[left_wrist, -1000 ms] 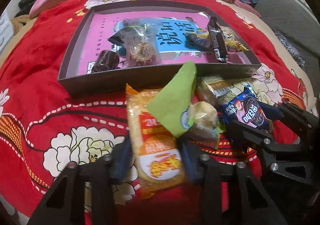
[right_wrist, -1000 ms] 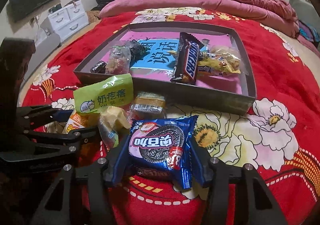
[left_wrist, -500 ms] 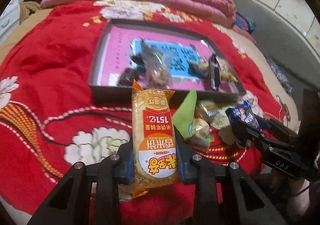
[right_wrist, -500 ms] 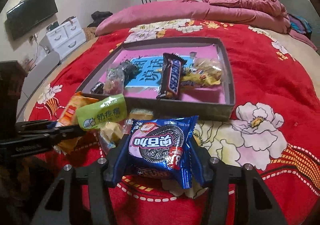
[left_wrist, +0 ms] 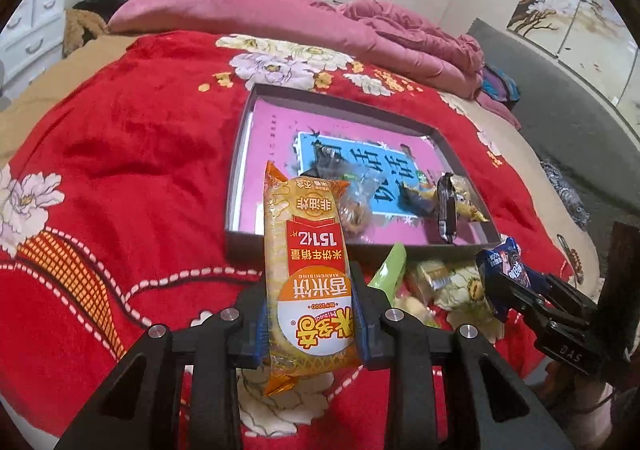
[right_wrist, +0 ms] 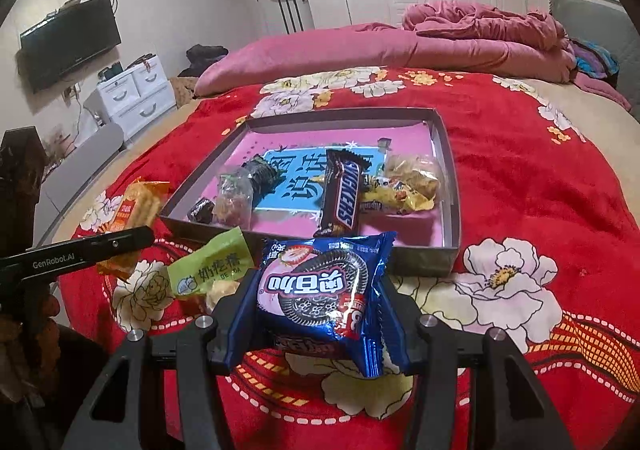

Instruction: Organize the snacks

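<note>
- Step in hand: both packets are gripped and carried, neither yet in the tray (right_wrist: 448, 186), the landmark here
- The left gripper (left_wrist: 312, 324) is clamped narrow on the orange rice cracker pack (left_wrist: 308, 274), held upright just before the tray's near wall
- The right gripper (right_wrist: 316, 314) pinches the blue cookie packet (right_wrist: 320, 290), also short of that wall
- Next move, likely: carry each over the wall to bare pink floor beside the Snickers bar (right_wrist: 344, 194), then open
- Loose green packet (right_wrist: 212, 270) lies outside the tray

"SNICKERS" on chocolate bar (right_wrist: 345, 194) – "GenRobot.AI" (white) on left gripper (right_wrist: 80, 250)
</note>
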Demonstrator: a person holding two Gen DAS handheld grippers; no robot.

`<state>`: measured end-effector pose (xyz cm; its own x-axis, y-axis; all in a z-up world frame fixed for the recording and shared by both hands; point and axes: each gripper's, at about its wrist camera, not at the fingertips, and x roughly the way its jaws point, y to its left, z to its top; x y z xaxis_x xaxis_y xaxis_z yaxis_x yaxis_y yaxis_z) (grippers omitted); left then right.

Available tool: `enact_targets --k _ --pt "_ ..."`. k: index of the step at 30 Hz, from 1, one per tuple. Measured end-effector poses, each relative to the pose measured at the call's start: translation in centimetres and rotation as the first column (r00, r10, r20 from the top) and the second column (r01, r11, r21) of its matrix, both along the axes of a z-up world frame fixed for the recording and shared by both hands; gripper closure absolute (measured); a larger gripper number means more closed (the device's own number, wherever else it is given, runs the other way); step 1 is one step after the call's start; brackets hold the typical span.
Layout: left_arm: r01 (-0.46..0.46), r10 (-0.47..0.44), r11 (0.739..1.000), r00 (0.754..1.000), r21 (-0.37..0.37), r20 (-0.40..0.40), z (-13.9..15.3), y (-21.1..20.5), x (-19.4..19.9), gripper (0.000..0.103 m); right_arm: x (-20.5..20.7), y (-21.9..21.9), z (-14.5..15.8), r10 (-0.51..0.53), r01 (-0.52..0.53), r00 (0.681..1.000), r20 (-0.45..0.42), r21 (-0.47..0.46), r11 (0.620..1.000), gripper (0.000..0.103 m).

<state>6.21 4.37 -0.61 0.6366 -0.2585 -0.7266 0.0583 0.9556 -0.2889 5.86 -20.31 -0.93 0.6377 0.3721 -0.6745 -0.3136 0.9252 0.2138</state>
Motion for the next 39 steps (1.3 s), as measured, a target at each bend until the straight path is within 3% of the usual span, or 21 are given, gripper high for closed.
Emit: enact_targets --k 13,39 --pt "0.032 -0.034 0.998 0.999 0.059 0.035 0.0 -1.8 2.2 0.070 1.7 -1.5 0.4 -0.065 0.064 0.998 0.010 0.045 0.997 0.048" --pt "0.018 -0.019 0.998 1.000 0.060 0.020 -1.3 -2.1 6.1 0.070 5.4 -2.1 -0.1 -0.134 0.134 0.991 0.005 0.054 0.990 0.048"
